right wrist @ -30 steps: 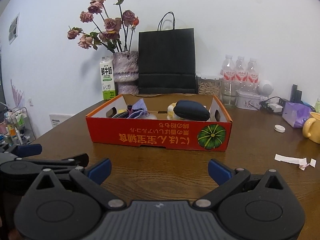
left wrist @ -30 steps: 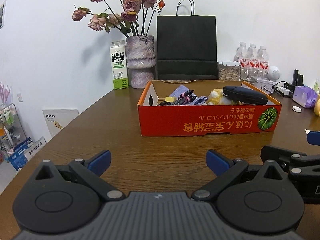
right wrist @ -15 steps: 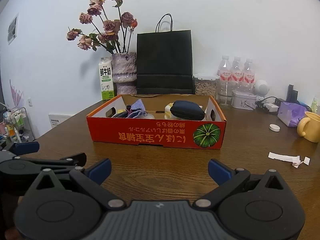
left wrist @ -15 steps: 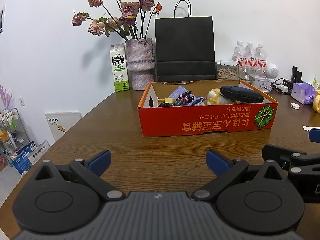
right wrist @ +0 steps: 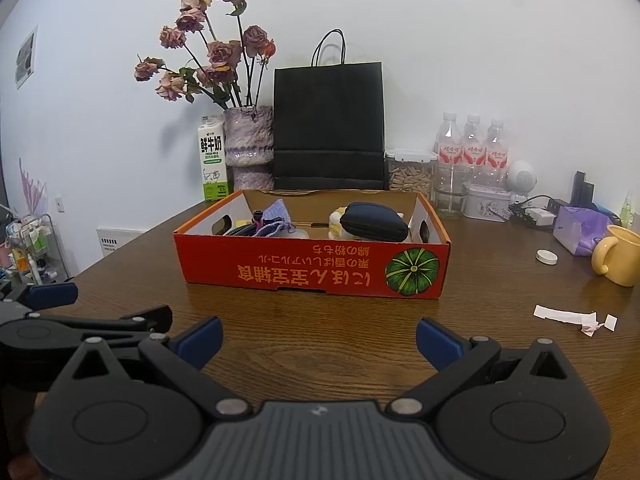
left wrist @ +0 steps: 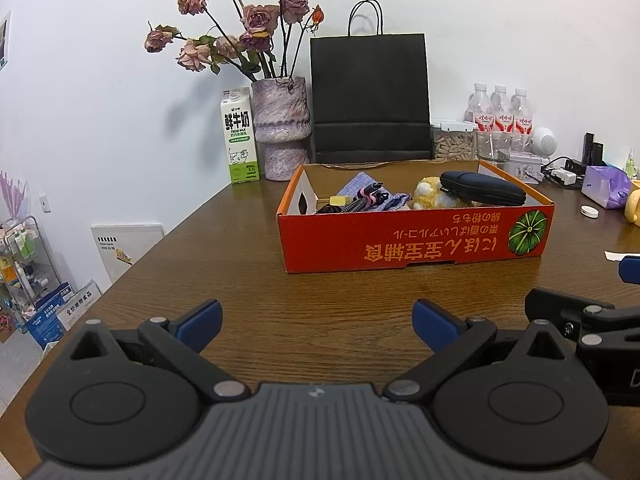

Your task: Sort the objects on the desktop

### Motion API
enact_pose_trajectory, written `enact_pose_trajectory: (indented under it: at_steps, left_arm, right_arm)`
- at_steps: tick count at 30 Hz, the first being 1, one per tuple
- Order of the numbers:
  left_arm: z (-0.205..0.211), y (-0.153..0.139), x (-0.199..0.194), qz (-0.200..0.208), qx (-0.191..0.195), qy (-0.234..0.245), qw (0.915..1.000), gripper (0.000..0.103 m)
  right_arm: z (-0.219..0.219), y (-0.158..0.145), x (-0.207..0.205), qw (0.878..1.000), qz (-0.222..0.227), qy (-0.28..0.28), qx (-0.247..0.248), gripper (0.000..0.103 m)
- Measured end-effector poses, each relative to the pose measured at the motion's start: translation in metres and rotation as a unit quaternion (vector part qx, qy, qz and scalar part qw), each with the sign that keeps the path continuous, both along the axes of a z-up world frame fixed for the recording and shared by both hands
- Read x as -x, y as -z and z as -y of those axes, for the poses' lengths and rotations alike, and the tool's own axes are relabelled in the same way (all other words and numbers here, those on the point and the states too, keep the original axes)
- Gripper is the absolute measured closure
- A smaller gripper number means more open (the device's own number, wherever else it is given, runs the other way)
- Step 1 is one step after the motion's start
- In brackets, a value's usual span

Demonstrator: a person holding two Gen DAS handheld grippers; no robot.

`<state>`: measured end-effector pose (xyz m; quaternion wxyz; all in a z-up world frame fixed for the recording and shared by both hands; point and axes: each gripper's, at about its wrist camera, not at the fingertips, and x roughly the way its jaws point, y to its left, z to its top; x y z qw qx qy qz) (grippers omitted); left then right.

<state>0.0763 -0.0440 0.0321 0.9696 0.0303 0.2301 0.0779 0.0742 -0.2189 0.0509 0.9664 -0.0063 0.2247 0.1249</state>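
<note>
A red cardboard box [left wrist: 400,240] [right wrist: 312,268] stands on the brown wooden table [left wrist: 300,300]. In it lie a black zip case [left wrist: 482,188] [right wrist: 374,220], a yellow plush toy [left wrist: 430,196], a blue cloth pouch [left wrist: 360,184] [right wrist: 276,216] and a dark cable bundle [left wrist: 352,204]. My left gripper [left wrist: 316,320] is open and empty, low over the table in front of the box. My right gripper [right wrist: 318,338] is open and empty beside it. Each gripper shows at the edge of the other's view.
Behind the box stand a black paper bag [left wrist: 370,96], a vase of dried roses [left wrist: 282,128], a milk carton [left wrist: 239,136] and water bottles [left wrist: 500,116]. To the right are a yellow mug [right wrist: 618,256], purple tissue pack [right wrist: 578,228], white cap [right wrist: 547,257] and paper scraps [right wrist: 576,316].
Both grippers have drawn back from the box and lifted slightly; the box looks smaller and farther. Both stay open and empty.
</note>
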Motion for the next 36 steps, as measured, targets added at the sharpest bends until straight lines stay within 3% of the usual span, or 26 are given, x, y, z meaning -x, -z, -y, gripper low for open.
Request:
enact_pose_trajectory:
  at_steps: [36]
  left_arm:
    - [0.0009, 0.0024, 0.001, -0.003, 0.002, 0.001, 1.0, 0.0]
  right_arm:
    - [0.0007, 0.0005, 0.0026, 1.0, -0.003, 0.001, 0.0, 0.0]
